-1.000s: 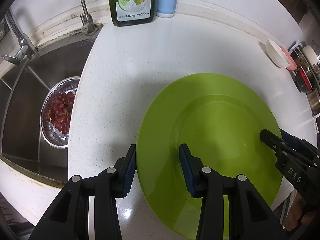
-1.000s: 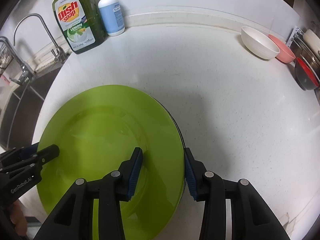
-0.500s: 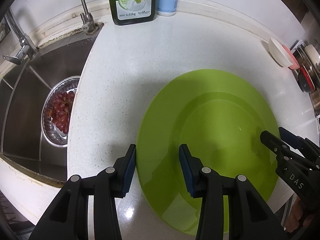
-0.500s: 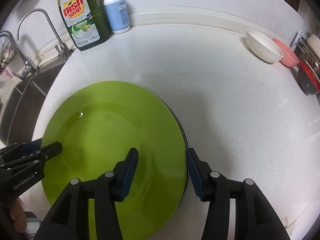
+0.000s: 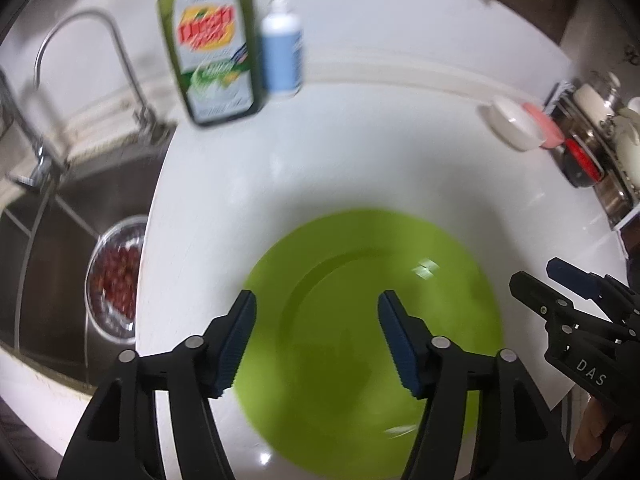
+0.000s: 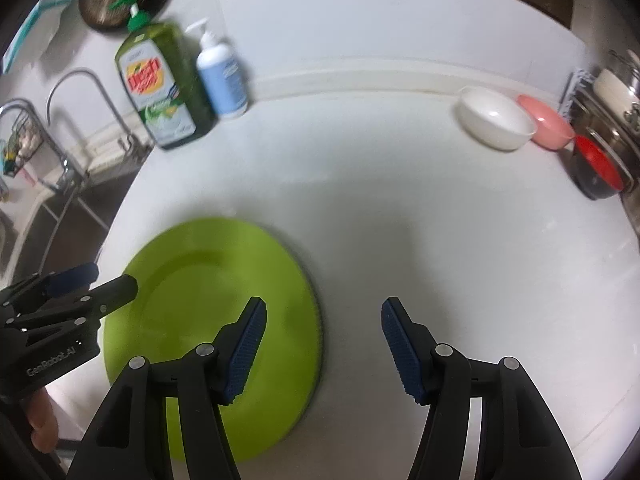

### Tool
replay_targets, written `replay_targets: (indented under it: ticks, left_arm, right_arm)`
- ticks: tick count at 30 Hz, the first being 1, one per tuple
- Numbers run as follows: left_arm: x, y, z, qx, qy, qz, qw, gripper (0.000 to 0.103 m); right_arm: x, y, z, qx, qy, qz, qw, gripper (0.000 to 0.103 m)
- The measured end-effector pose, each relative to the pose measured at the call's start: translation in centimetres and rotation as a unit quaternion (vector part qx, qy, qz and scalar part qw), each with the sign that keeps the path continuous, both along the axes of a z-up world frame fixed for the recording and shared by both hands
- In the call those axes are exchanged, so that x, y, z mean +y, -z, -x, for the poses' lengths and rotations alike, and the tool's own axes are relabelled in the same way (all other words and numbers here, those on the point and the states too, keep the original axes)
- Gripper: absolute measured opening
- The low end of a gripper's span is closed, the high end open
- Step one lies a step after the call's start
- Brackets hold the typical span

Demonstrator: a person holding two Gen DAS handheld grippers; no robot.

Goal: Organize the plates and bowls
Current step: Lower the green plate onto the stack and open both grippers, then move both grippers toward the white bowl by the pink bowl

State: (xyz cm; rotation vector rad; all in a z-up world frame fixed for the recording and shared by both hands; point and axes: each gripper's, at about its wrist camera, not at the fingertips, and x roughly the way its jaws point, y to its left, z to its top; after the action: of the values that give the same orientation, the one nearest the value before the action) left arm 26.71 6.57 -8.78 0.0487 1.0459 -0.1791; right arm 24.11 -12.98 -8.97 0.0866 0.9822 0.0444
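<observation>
Spanning most of what lies ahead of both your grippers, the counter (image 6: 400, 208) is the biggest thing here, with the sink (image 5: 60, 216) dropping off to the left of your left gripper (image 5: 316, 340). Below that gripper, directly under its wide-spread jaws, lies the green plate (image 5: 360, 300); nothing is held. Your right gripper (image 6: 322, 344) is equally wide and empty, with the plate under its left finger and bare counter under the right.

A dark rim shows under the plate's right edge in the right wrist view, so you are probably looking at a stack. If so, a careless brush from either finger could slide the top plate off centre. The plate sits near the counter's front edge, so a nudge toward you risks tipping it off.

Far ahead and right of your right gripper sit the white bowl (image 6: 496, 122), touching the pink bowl (image 6: 546, 126), then the red bowl (image 6: 598, 168) close by. Nothing blocks that path. The soap bottle (image 6: 160, 88) and the pump bottle (image 6: 222, 76) stand far ahead to the left, well clear. Both views are blurred.
</observation>
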Motion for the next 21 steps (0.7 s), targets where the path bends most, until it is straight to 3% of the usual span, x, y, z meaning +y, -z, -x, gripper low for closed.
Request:
replay_targets:
  ticks: [6, 12, 15, 21]
  left_arm:
    - [-3.9, -2.6, -0.9, -0.041, 0.031, -0.005, 0.9987, 0.081]
    - [-8.0, -5.0, -2.0, -0.082, 0.059, -0.015, 0.9947, 0.088]
    - [-10.1, -6.0, -2.6, -0.096, 0.074, -0.012, 0.9926, 0.092]
    - [-13.8, -6.9, -4.2, -0.113, 0.098, -0.014, 0.9887, 0.096]
  right_arm:
    - [-4.0, -1.9, -0.3, -0.030, 0.034, 0.003, 0.999, 0.061]
    - [-8.1, -3.2, -0.1, -0.048, 0.069, 0.003, 0.996, 0.061]
    - [-10.1, -3.8, -0.3, -0.058, 0.085, -0.003, 0.995, 0.071]
    - [-13.6, -4.9, -1.1, -0.078, 0.115, 0.003, 0.990, 0.073]
